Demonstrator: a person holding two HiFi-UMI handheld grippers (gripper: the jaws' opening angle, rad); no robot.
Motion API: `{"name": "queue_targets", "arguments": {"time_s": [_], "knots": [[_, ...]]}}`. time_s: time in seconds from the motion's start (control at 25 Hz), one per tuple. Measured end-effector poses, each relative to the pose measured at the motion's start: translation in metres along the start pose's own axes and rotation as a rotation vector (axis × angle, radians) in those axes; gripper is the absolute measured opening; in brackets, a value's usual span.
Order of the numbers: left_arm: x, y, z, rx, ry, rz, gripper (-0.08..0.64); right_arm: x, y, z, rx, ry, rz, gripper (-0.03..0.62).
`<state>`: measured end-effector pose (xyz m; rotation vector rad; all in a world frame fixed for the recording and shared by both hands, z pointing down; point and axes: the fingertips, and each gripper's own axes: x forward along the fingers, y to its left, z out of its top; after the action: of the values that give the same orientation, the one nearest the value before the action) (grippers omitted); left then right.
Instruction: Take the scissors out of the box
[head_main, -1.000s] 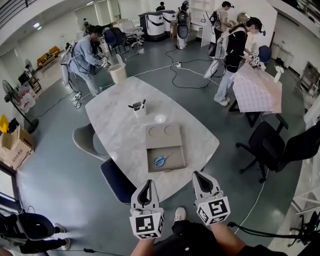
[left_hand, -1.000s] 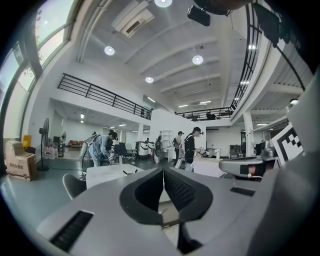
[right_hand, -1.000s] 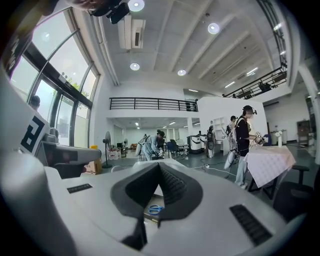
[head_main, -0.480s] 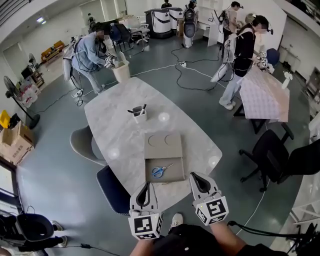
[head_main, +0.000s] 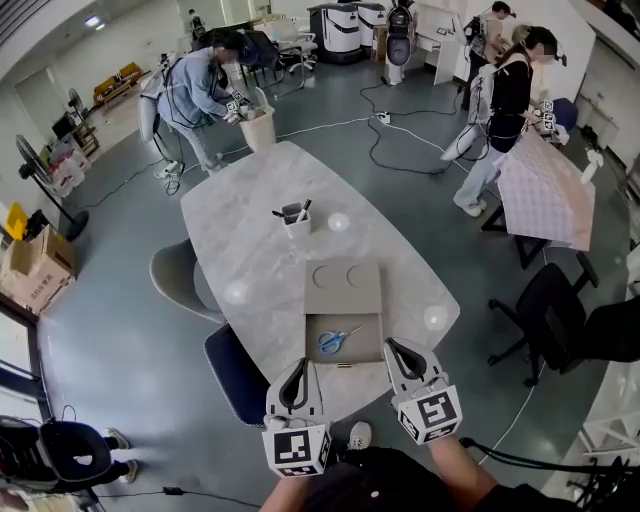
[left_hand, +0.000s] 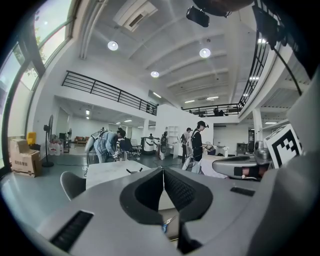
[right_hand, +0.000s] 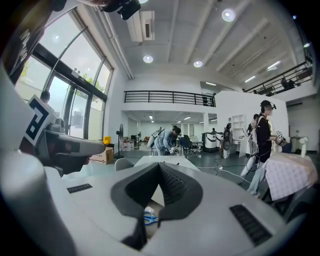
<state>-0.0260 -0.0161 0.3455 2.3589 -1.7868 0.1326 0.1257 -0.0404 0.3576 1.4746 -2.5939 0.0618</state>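
I've moved up to the worktop (head_main: 250, 240): left gripper (head_main: 298, 366) and right gripper (head_main: 394, 347), both jaws together and empty, now near the open box (head_main: 367, 347), scissors (head_main: 338, 340) untouched inside.

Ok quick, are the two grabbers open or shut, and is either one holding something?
Left gripper: shut, holding nothing.
Right gripper: shut, holding nothing.

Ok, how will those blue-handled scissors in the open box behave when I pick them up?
The scissors look small and thin, so probably light and stiff. They lie flat on the floor of the shallow box, so they may slide rather than lift. Gripped by one blue handle, the blades could swing.
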Motion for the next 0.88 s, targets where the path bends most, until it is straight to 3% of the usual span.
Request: {"name": "queue_targets", "arguments": {"time_s": [0.4, 0.88], "knots": [[0.019, 0.023, -0.008, -0.016, 0.015, -0.063, 0.017, 0.043, 0.008, -0.020, -0.070, 0.102, 0.004, -0.003], [0.062, 0.048, -0.054, -0.075, 0.105, -0.068, 0.017, 0.127, 0.045, -0.112, -0.420, 0.390, 0.318, -0.004]]}}
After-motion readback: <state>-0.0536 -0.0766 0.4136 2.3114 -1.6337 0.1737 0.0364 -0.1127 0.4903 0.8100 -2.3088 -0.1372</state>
